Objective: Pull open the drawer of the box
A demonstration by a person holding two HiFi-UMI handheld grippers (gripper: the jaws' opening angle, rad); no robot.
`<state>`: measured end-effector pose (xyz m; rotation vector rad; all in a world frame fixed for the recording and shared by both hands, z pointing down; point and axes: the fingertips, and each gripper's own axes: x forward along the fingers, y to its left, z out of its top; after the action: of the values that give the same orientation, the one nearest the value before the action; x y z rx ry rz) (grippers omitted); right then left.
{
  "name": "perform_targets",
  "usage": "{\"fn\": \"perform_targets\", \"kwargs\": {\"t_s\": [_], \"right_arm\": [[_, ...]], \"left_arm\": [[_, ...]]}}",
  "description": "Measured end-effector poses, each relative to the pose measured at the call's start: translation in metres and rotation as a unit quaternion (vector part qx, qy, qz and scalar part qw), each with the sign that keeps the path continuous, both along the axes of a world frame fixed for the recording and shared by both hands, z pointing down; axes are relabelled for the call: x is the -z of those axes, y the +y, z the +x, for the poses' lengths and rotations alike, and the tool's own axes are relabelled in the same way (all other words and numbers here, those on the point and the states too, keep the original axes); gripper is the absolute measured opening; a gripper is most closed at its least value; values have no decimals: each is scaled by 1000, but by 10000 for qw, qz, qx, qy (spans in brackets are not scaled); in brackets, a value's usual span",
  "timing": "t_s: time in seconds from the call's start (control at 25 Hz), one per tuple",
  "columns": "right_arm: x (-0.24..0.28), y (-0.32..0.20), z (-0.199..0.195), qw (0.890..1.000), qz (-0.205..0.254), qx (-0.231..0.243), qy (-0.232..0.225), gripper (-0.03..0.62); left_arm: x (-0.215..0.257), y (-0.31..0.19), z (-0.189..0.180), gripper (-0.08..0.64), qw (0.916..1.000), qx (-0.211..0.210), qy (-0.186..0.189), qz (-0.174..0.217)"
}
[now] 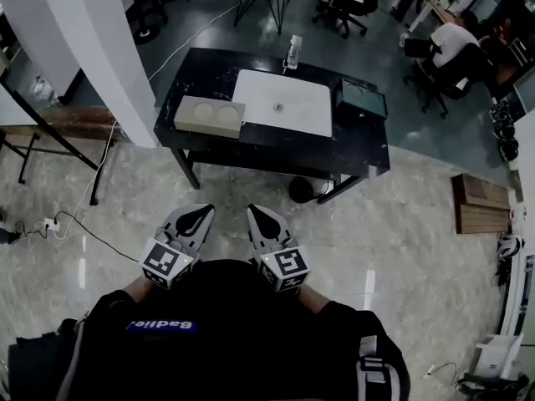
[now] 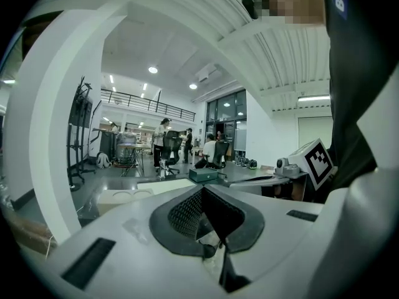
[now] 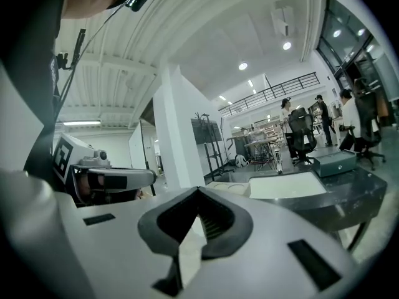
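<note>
Box (image 1: 362, 98): dark green, low and flat-lidded, at the right end of the black desk (image 1: 201, 65), just beside a white board (image 1: 284, 103) that covers the middle of the top. No drawer front can be made out from the head view; the box appears closed. At the left end of the desk lies a beige block (image 1: 209, 115) with two round recesses, touching or nearly touching the board's left edge. A clear bottle (image 1: 293, 53) stands upright at the desk's far edge, behind the board. A white pillar (image 1: 109, 48) rises to the left of the desk.

Left gripper (image 1: 199, 213) and right gripper (image 1: 259, 213): held side by side close against the person's dark top (image 1: 226, 324), over the pale stone floor (image 1: 401, 241), jaws pointing toward the desk and well apart from it. Neither gripper touches the box or anything else on the desk. In the left gripper view the jaws are closed, their ribbed pads meeting at the tip with nothing between them. In the right gripper view the jaws are likewise closed and empty. Each gripper carries its marker cube at the rear, near the person's sleeves.

Background: office chairs (image 1: 343, 7) and seated or standing people beyond the desk.
</note>
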<state>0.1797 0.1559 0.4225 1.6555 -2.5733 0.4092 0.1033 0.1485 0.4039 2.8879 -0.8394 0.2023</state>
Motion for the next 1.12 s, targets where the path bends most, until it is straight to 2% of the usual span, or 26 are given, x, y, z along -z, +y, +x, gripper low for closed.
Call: {"fn": "perform_targets", "kwargs": {"t_s": [0.2, 0.36, 0.56, 0.8, 0.96, 1.12], "right_arm": [[-2, -25, 2, 9999, -30, -103, 115, 0], [-1, -62, -2, 9989, -11, -388, 277, 0], [8, -122, -35, 9966, 81, -594, 573, 0], [16, -194, -85, 9940, 11, -890, 640, 0], [13, -222, -108, 9920, -68, -1036, 715, 0], [10, -238, -108, 9889, -189, -1294, 709, 0]], "left_arm": [[0, -33, -2, 2, 9998, 56, 171, -23], [-5, -78, -16, 0, 9994, -30, 355, -53], [3, -149, -56, 1, 9981, -106, 606, 12], [5, -223, -107, 0, 9969, -338, 710, -36], [0, -256, -135, 1, 9962, -435, 732, -164], [-8, -272, -144, 2, 9945, -551, 811, -367]]}}
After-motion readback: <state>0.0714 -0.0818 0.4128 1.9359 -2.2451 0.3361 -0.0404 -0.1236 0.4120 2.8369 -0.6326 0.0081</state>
